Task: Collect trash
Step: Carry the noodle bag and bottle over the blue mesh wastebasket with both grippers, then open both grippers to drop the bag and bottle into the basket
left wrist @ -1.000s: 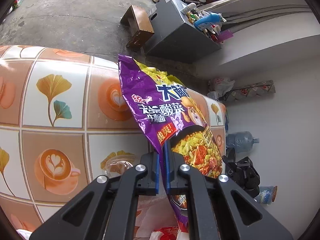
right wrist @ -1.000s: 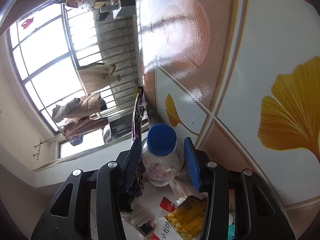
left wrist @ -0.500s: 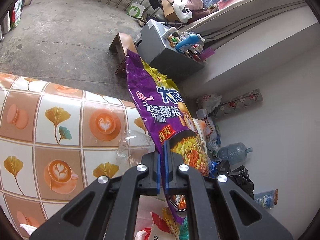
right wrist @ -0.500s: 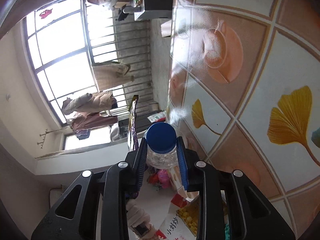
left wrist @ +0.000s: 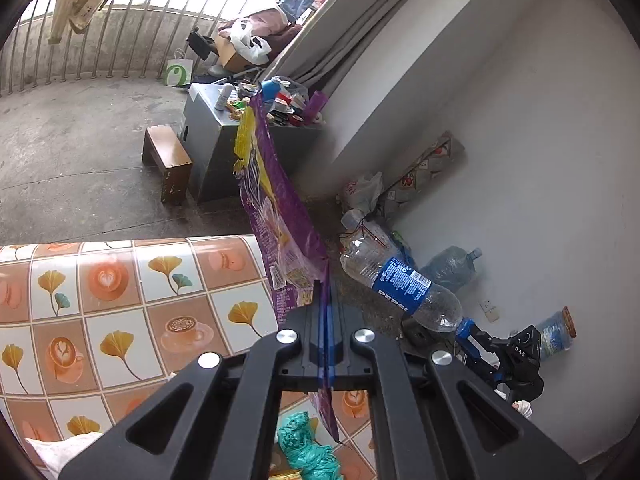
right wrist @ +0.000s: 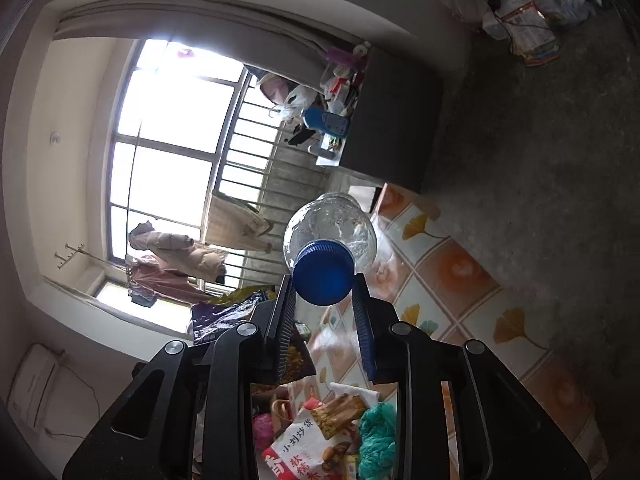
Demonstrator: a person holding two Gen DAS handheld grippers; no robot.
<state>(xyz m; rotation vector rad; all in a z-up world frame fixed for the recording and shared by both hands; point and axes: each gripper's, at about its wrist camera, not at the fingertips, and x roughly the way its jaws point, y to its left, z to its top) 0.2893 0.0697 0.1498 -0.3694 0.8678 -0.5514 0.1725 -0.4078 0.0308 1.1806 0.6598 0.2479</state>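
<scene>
My left gripper (left wrist: 327,292) is shut on a purple noodle wrapper (left wrist: 276,216), held upright in the air beyond the table edge. My right gripper (right wrist: 323,292) is shut on the blue cap (right wrist: 323,274) of a clear Pepsi bottle (right wrist: 330,226). The bottle (left wrist: 400,280) also shows in the left wrist view, held to the right of the wrapper, with the right gripper (left wrist: 466,330) at its cap. The wrapper (right wrist: 224,314) shows at the left in the right wrist view.
A table with a tile-pattern cloth (left wrist: 120,312) lies below left. More trash lies below the grippers: a teal bag (left wrist: 308,448), snack packets (right wrist: 308,440). A grey cabinet (left wrist: 224,160), a wooden stool (left wrist: 168,160) and bottles (left wrist: 452,268) stand on the floor.
Both grippers have lifted away from the table. The wrapper has turned edge-on in the left wrist view. The bottle is now raised off the table by its cap.
</scene>
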